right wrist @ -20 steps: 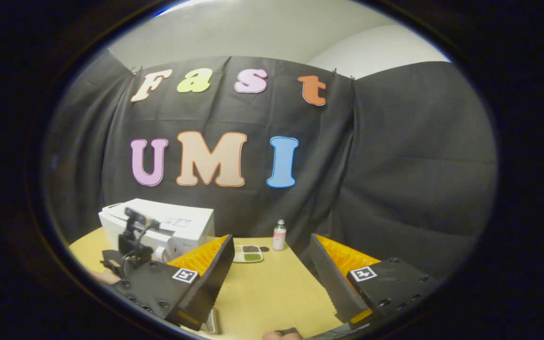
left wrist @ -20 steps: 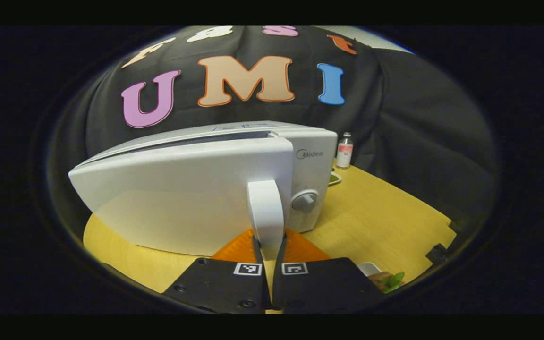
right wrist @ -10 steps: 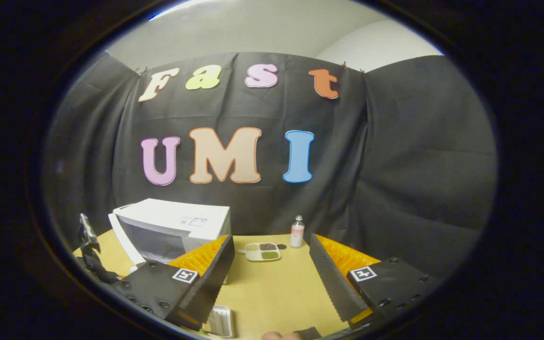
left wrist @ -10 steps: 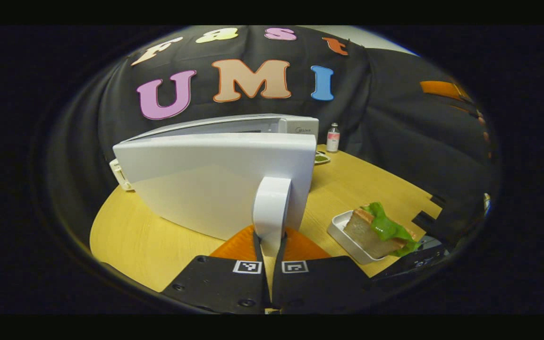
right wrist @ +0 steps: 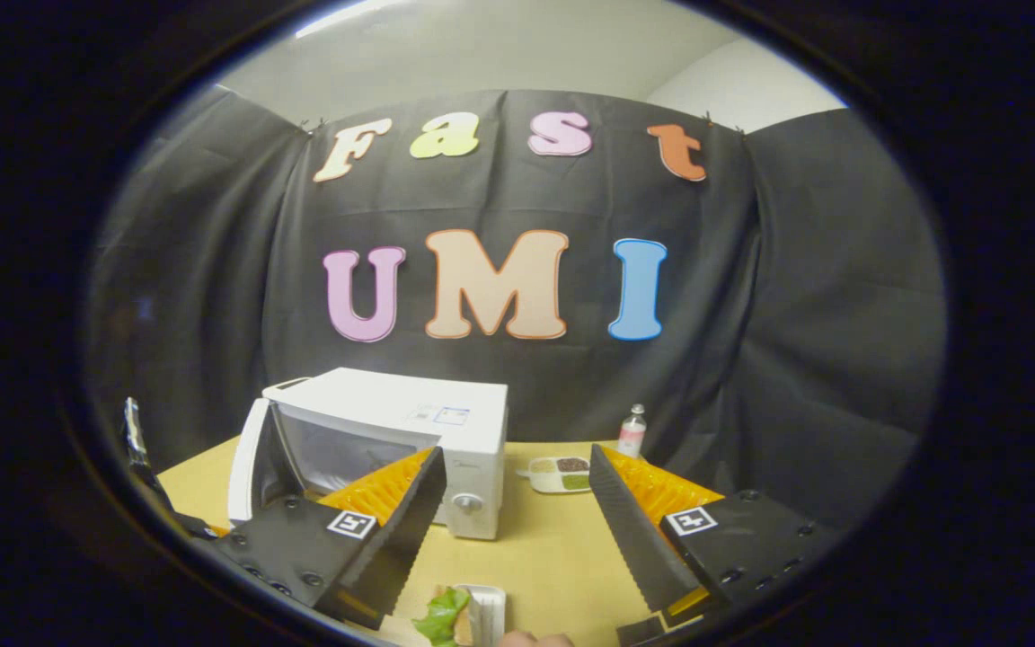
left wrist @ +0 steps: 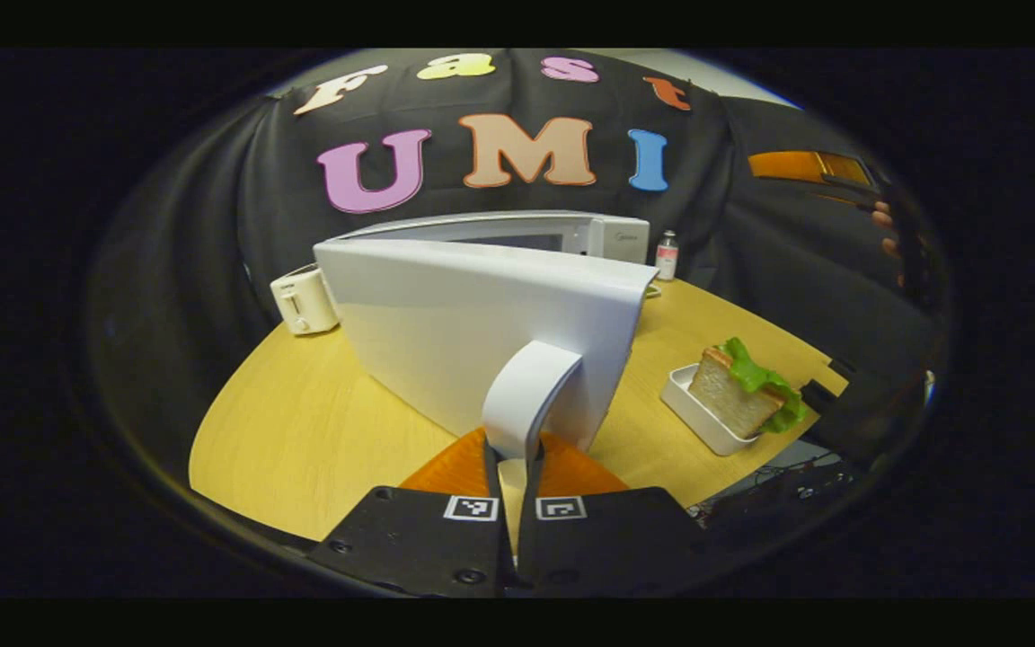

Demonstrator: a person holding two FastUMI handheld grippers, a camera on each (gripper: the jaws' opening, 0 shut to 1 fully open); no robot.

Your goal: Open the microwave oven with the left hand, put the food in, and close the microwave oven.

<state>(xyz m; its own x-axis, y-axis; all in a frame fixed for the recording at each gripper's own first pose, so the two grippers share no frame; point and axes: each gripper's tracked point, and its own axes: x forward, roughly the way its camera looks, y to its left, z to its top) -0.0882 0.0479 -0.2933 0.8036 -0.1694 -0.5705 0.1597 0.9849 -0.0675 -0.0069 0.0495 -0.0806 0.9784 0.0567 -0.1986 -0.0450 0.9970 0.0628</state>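
At desk's left: microwave (right wrist: 428, 422) with door (left wrist: 482, 332) swung well open, left gripper (left wrist: 510, 467) clamped narrow on door handle (left wrist: 526, 395). Right gripper (right wrist: 513, 530) hovering above, jaws wide and empty. Sandwich (left wrist: 747, 395) waiting in white tray (left wrist: 693, 418) near desk (left wrist: 302, 422) front edge, right of door. Likely trouble: over-pulling door and dragging oven along; or reaching past, nudging tray off edge.
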